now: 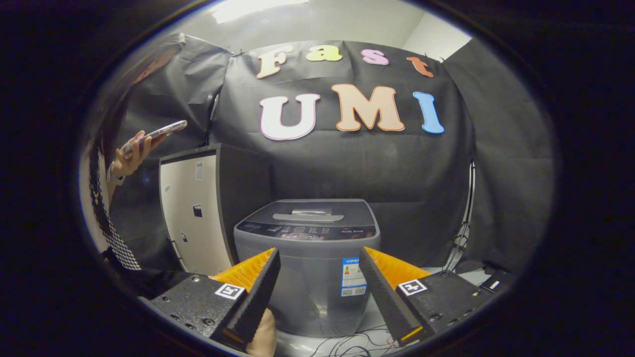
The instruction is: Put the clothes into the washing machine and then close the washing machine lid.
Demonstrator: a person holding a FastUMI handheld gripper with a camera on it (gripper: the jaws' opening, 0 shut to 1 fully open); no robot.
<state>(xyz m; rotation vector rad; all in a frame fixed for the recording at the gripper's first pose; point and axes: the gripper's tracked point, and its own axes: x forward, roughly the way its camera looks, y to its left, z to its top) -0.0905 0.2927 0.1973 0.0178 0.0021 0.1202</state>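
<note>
A grey top-loading washing machine (307,258) stands straight ahead, beyond the fingers, with its lid (310,210) down flat and a control strip along the front of the top. My gripper (320,253) is open, its two fingers spread wide with nothing between them; the machine's front shows through the gap. A pale rounded shape (263,337) sits just under the left finger; I cannot tell what it is.
A tall white cabinet with a dark side (198,213) stands left of the machine. A person (129,158) at the far left holds up a phone. Cables (357,342) lie on the floor in front of the machine. A stand leg (461,233) rises on the right.
</note>
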